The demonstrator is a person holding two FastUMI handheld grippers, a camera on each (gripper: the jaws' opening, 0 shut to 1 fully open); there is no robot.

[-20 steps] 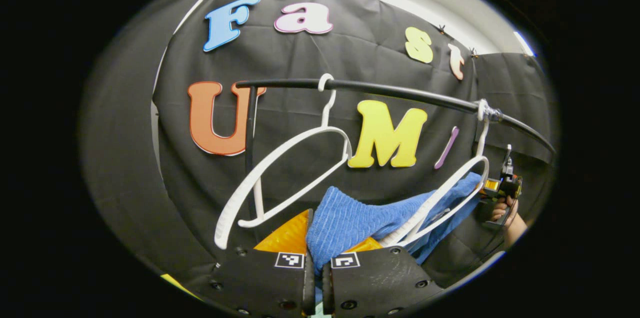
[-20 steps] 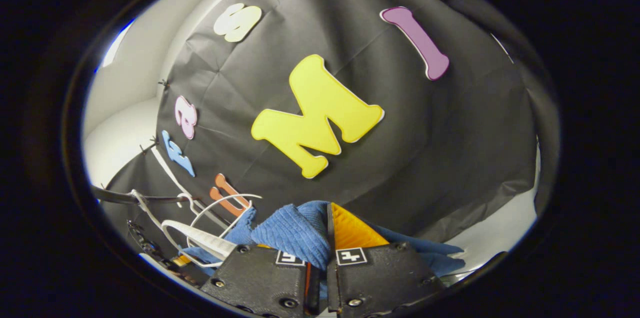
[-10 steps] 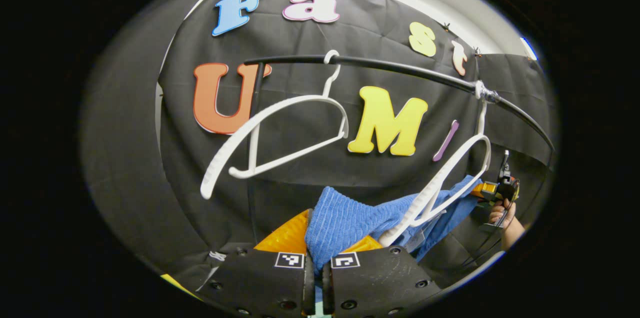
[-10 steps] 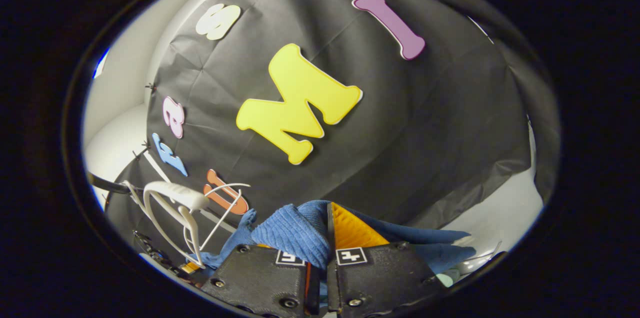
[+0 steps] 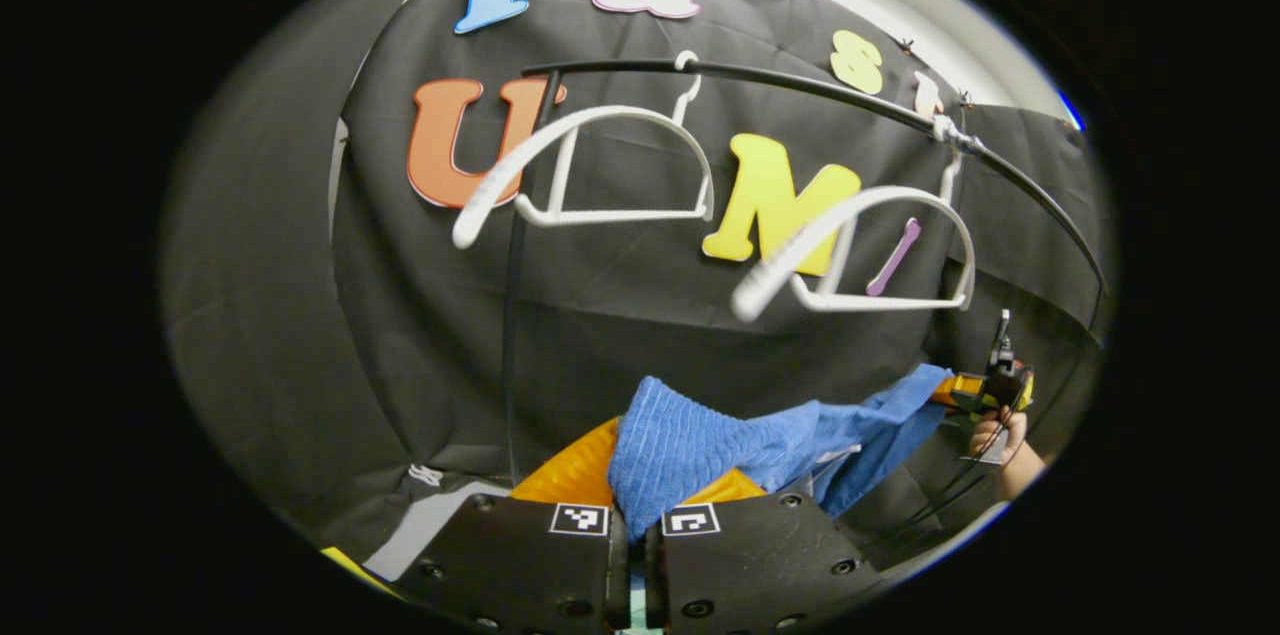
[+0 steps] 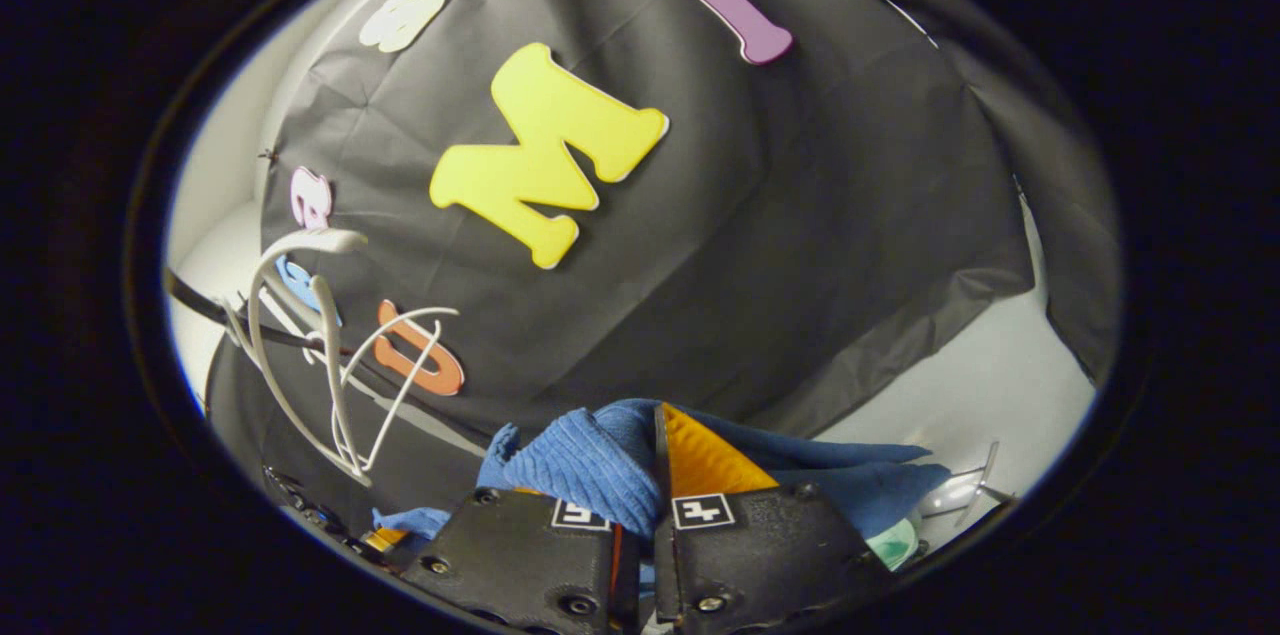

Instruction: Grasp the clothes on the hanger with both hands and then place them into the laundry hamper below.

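Blue cloth (image 5: 700, 440) is off the hanger (image 5: 860, 250) now! Half a second back that white hanger was tangled in the fabric; now it swings bare on the rail (image 5: 800, 95) at two o'clock, beside the other empty one (image 5: 590, 165) at twelve. Left claw (image 5: 632, 540) is pinched tight on one end of the cloth, right claw (image 6: 635, 545) clamped on the other, garment stretched between them. Judging by that, only the drop into the hamper remains.

blue garment (image 5: 700, 440): lower part hidden behind tool fingers | hand (image 5: 1000, 445): cut off at edge
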